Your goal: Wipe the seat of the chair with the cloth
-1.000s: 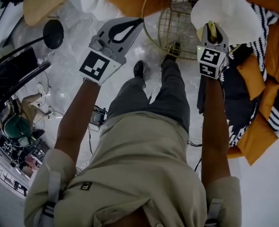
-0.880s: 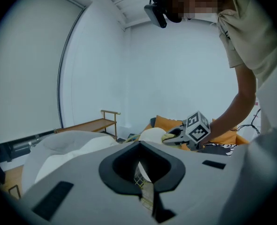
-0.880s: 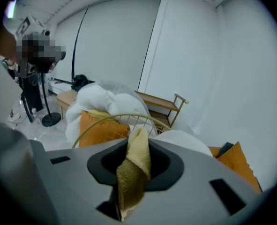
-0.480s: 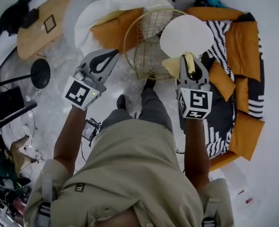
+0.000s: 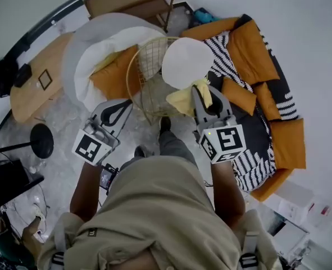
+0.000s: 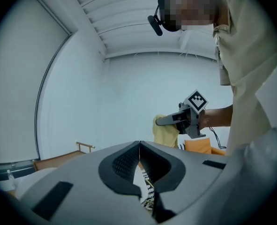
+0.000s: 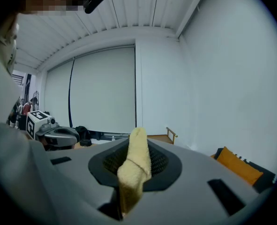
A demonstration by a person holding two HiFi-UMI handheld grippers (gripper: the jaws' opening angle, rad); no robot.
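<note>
Far left, a wooden table (image 5: 33, 86), and nearer, a black round base (image 5: 42, 141) on the pale floor.

Next, the left gripper (image 5: 125, 103), held in the air over the floor and just near the chair (image 5: 145, 75). Jaws pressed together, tip against tip, with nothing between them, as seen in the left gripper view (image 6: 139, 148). Idle for now, by judgement.

In the middle, the gold wire chair with its white round seat (image 5: 185, 61), bare and uncovered from above.

Right of it, the yellow cloth (image 5: 183, 102), hanging in a bunch at the near edge of the seat; impossible to tell from above whether touching it or only above it. Pinched at one fold by the right gripper (image 5: 201, 94), jaws clamped narrow on it, the rest hanging down loose. Same grip confirmed in the right gripper view (image 7: 137, 142): a thick roll of cloth (image 7: 134, 165) standing up between the jaws.

Far right, orange cushions (image 5: 250, 49) and a black-and-white striped blanket (image 5: 255, 151).

Step in hand, most likely: bringing the cloth to the seat, wiping probably not begun. Next move, as a judgement: lower the right gripper until the hanging part lies flat on the white seat, then sweep across with light pressure, keeping the grip firm and avoiding the wire frame.
</note>
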